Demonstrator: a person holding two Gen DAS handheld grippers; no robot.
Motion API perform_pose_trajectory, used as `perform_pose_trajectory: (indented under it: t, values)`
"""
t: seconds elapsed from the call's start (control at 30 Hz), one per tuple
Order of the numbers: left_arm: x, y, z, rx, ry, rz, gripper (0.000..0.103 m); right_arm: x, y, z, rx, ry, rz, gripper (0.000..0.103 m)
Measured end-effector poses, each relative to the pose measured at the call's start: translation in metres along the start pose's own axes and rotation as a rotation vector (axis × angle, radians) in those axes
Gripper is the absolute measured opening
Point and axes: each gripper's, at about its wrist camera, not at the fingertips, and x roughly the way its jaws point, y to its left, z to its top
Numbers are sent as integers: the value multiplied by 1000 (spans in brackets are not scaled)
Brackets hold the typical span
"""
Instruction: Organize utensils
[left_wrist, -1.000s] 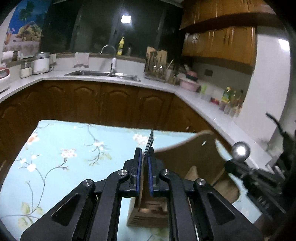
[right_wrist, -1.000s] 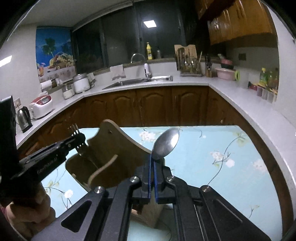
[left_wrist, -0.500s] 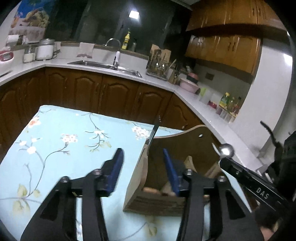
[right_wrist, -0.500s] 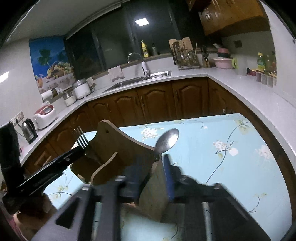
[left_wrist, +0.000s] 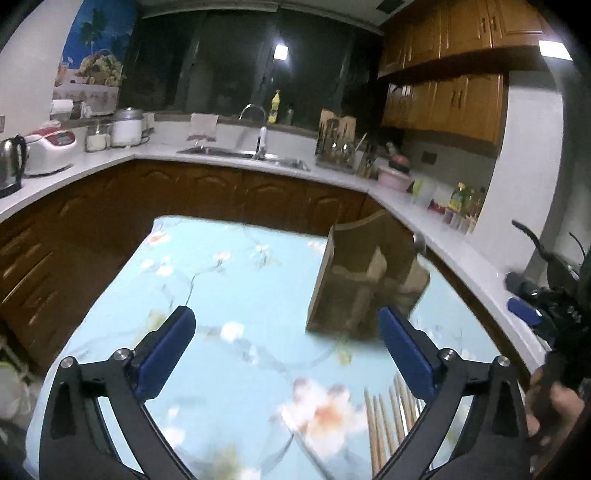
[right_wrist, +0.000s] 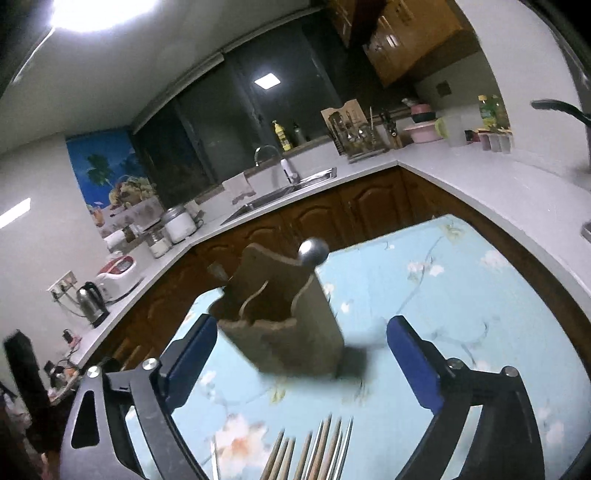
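Now both grippers are free and hold nothing; the left gripper (left_wrist: 284, 354) has just been opening its jaws and they stand wide apart with only the flowered tabletop (left_wrist: 236, 280) between them; the right gripper (right_wrist: 303, 354) has just been opening its jaws too, and the wooden holder (right_wrist: 280, 325) shows in the gap but the pads do not touch it.

The holder stands upright on the tabletop; a spoon (right_wrist: 313, 251) sticks up at its right side, and a fork (right_wrist: 218, 273) pokes up at its left side, though it is blurry; so those two look put away.

Near the front edge lies a bunch of chopsticks (right_wrist: 314, 450), side by side and flat on the tabletop, just below the right gripper; they look like the next things to tidy.

They are probably light, thin and stiff, and smooth, so they may roll or slip; I would pinch them across the middle, where they balance, and squeeze gently; then lift them and stand them in a pocket of the holder; the holder could tip if it gets bumped.
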Motion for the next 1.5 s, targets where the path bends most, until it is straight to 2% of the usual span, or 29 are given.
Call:
perform_pose_trajectory:
  t: [0.23, 0.43, 0.53, 0.7, 1.13, 1.27, 1.4, 1.5]
  values:
    - [-38, 4, -39, -33, 98, 47, 101, -71, 7, -42, -14, -25, -22, 101]
    - [-62, -1, -63, -21, 133, 84, 101, -102, 13, -81, -64, -3, -65, 101]
    - [-63, -3, -71, 7, 158, 104, 101, -104, 14, -97, -69, 33, -74, 101]
    - [-54, -1, -84, -7, 196, 101, 101, -96, 12, -112, -69, 78, -84, 101]
    - [-20, 0, -96, -18, 274, 94, 100, -73, -3, -114, -17, 150, -95, 99]
    - [-9, -6, -96, -4, 294, 91, 91, -63, -3, -110, -32, 168, -108, 82]
    - [9, -9, -95, 1, 348, 71, 65, -40, -11, -106, -7, 235, -119, 50]
    - [29, -10, -96, -8, 407, 62, 52, -17, -17, -102, -2, 291, -127, 32]
